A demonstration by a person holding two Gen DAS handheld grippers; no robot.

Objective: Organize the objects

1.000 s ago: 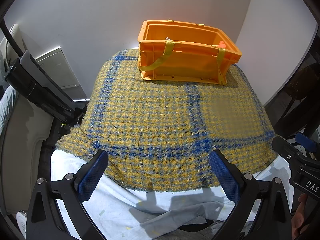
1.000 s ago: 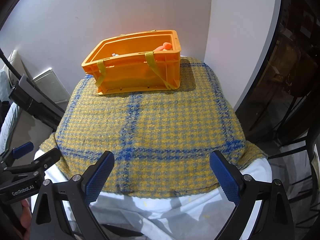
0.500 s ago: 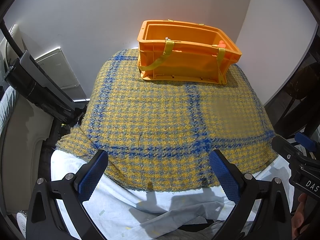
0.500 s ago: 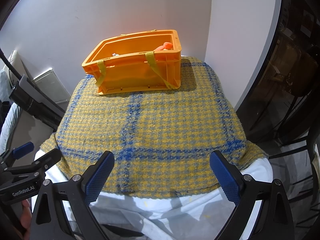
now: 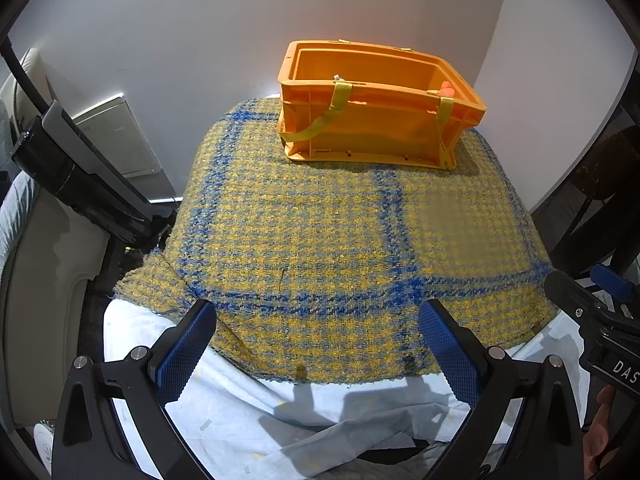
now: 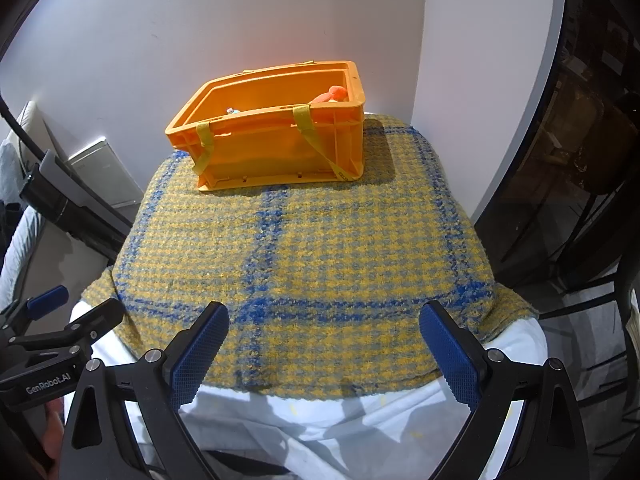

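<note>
An orange plastic crate (image 5: pixel 372 120) with yellow straps stands at the far end of a table covered by a yellow and blue plaid cloth (image 5: pixel 340 240). The crate also shows in the right wrist view (image 6: pixel 280 136). An orange item (image 6: pixel 332 94) and a small pale item (image 6: pixel 232 111) peek over its rim; the rest of its contents are hidden. My left gripper (image 5: pixel 318 344) is open and empty above the table's near edge. My right gripper (image 6: pixel 322 346) is open and empty beside it.
A white sheet (image 5: pixel 240 412) hangs below the plaid cloth at the near edge. White walls stand behind and to the right. A black bar and pale furniture (image 5: pixel 76 168) lie to the left. Dark chair frames (image 6: pixel 580 240) stand to the right.
</note>
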